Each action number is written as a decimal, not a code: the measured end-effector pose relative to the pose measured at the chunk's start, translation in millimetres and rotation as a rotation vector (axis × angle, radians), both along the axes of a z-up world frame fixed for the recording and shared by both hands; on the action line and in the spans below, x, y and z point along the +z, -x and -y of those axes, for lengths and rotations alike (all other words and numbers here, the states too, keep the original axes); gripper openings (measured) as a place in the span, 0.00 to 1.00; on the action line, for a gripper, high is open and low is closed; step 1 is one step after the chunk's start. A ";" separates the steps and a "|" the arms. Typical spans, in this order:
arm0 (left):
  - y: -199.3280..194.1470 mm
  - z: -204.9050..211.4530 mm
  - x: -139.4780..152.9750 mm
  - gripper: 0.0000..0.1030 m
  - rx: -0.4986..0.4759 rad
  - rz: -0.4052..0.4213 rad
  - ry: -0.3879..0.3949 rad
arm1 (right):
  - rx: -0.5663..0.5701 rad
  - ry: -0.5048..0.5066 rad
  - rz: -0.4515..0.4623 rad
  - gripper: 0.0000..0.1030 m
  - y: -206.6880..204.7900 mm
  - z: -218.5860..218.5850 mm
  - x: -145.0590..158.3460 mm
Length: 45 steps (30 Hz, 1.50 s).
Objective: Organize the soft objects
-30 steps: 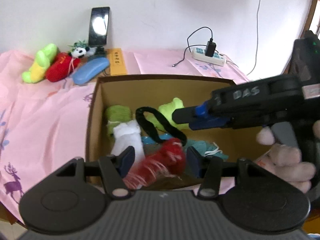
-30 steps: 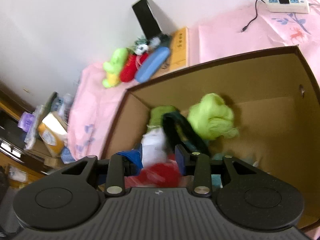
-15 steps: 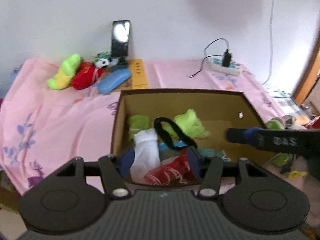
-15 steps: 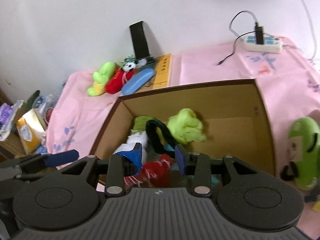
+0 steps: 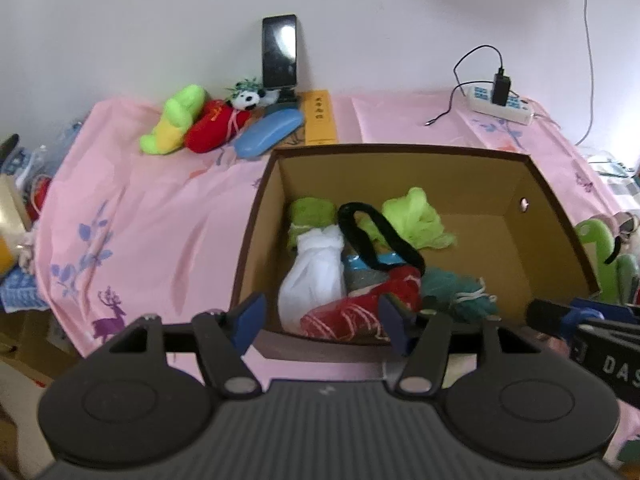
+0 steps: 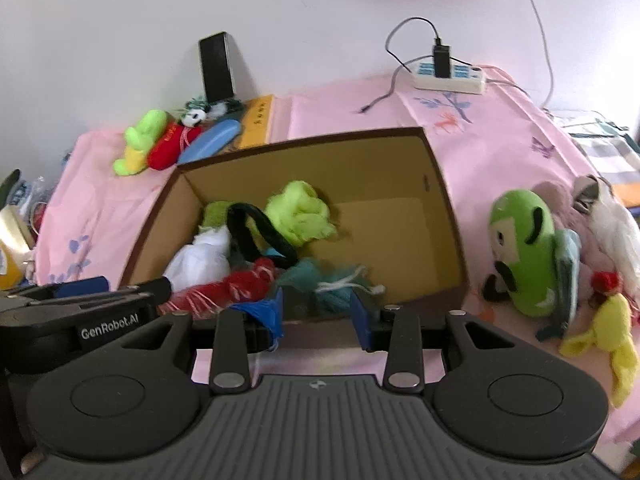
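An open brown cardboard box [image 5: 400, 150] [image 6: 304, 142] on the pink cloth holds a white cloth [image 5: 316, 276], a red knitted piece [image 5: 360, 308] [image 6: 232, 286], a teal yarn bundle [image 5: 456, 290], a lime green cloth [image 5: 416, 220] and a black band [image 5: 372, 240]. My left gripper [image 5: 320, 320] hovers over the box's near edge. Its jaws are opening with nothing between them; the red piece lies below in the box. My right gripper [image 6: 316, 314] stands open and empty at the near rim. Loose plush toys, among them a green bean figure [image 6: 524, 248] and a yellow one [image 6: 612, 336], lie to the box's right.
At the far left by the wall lie a green-yellow plush [image 5: 172, 120], a red plush [image 5: 214, 126], a small panda [image 5: 246, 100] and a blue case [image 5: 268, 136]. A phone [image 5: 279, 52] leans on the wall. A power strip [image 5: 500, 104] lies at the back right.
Both grippers drew back and up from the box. The red piece, blurred between the left jaws a second ago, now lies in the box. The right gripper swung away to the right.
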<state>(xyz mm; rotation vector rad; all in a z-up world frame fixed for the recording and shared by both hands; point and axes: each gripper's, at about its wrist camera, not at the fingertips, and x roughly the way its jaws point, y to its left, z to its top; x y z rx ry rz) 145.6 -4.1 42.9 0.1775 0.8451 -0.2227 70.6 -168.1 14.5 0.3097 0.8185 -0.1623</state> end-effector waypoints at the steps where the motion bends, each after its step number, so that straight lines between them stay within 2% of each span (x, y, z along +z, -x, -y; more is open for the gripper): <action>1: 0.8 0.6 0.5 0.59 0.002 0.005 0.002 | -0.003 -0.008 0.003 0.20 2.8 -0.6 1.2; 6: 4.7 4.5 1.5 0.59 0.023 0.018 -0.005 | -0.024 0.006 0.008 0.20 8.1 -0.5 2.7; 19: -4.1 4.0 -5.8 0.59 0.038 -0.018 -0.023 | 0.004 0.005 -0.010 0.20 -0.2 -7.2 -6.9; 27: -18.7 7.7 -7.4 0.59 0.028 -0.013 -0.031 | -0.007 0.008 -0.012 0.21 -11.1 -5.5 -10.9; 37: -42.1 16.7 2.9 0.59 0.000 0.000 -0.028 | -0.038 0.045 0.001 0.21 -32.1 4.3 -0.2; 45: -58.4 21.8 -5.3 0.59 -0.006 -0.045 -0.036 | -0.038 0.025 -0.021 0.21 -47.7 7.5 -3.0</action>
